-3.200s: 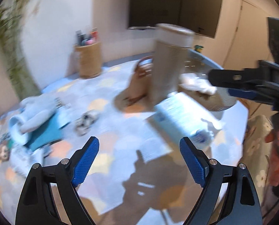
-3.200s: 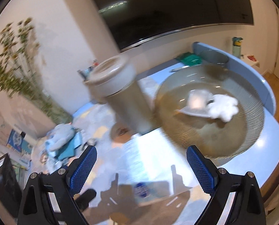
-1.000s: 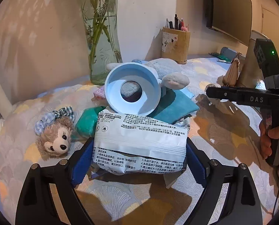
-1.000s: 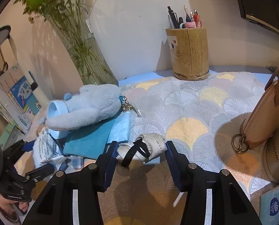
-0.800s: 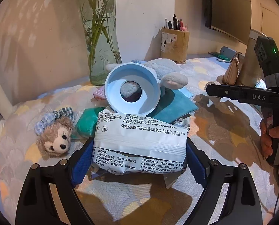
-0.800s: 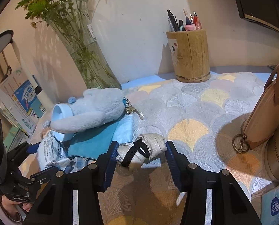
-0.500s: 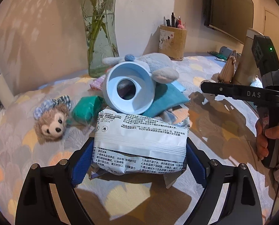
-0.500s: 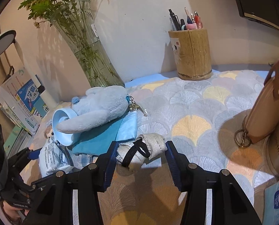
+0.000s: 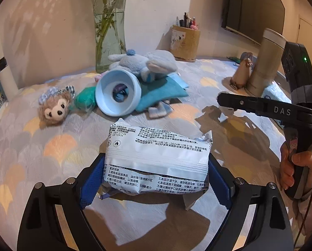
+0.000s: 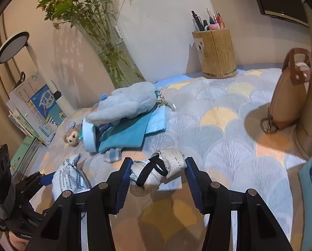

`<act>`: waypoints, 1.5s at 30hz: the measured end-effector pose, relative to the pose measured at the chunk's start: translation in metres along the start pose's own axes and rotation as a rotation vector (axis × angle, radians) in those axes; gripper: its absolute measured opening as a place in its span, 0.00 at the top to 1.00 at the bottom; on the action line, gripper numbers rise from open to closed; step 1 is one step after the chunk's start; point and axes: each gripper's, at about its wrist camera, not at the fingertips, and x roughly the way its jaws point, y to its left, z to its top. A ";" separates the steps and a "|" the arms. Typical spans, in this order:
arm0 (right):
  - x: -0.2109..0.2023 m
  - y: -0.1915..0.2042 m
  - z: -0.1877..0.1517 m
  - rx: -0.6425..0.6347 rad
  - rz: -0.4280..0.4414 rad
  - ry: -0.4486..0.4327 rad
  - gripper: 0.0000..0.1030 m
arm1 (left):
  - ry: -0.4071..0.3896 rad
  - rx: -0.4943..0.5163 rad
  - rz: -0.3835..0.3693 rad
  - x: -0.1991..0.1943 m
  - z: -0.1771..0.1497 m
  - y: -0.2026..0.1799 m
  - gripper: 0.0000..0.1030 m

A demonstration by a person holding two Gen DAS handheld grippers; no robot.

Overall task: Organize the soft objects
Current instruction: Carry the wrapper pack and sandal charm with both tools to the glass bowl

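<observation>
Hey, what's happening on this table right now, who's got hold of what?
A person is tidying soft things off a patterned tablecloth with a handheld gripper in each hand. The left gripper is clamped on a white pack of wet wipes, and the right gripper is clamped on a small rolled cloth with a black strap. A blue plush toy, a teal cloth and a small brown bear lie farther back near the glass vase.

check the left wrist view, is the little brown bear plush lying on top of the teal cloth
No, the brown bear plush lies on the patterned tablecloth, off to the left of the teal cloth, with a blue cup between them.
</observation>
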 end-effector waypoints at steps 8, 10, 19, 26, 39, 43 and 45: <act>-0.021 0.004 -0.018 0.020 0.016 -0.016 0.52 | 0.000 -0.002 0.046 -0.010 -0.009 -0.025 0.13; -0.028 0.005 -0.022 0.017 0.029 -0.019 0.52 | 0.004 -0.041 0.033 -0.011 -0.010 -0.029 0.13; -0.072 0.001 -0.036 0.010 0.045 -0.070 0.52 | 0.011 -0.091 0.014 -0.018 0.007 -0.070 0.13; -0.112 -0.029 -0.029 0.038 0.015 -0.119 0.52 | -0.020 -0.123 -0.030 -0.022 0.041 -0.108 0.13; -0.164 -0.104 -0.002 0.175 -0.072 -0.199 0.52 | -0.037 0.001 -0.069 0.006 0.090 -0.194 0.13; -0.177 -0.133 0.003 0.224 -0.116 -0.213 0.52 | -0.039 0.055 -0.096 0.016 0.100 -0.223 0.13; -0.186 -0.151 0.004 0.257 -0.137 -0.225 0.52 | -0.037 0.090 -0.120 0.021 0.103 -0.239 0.13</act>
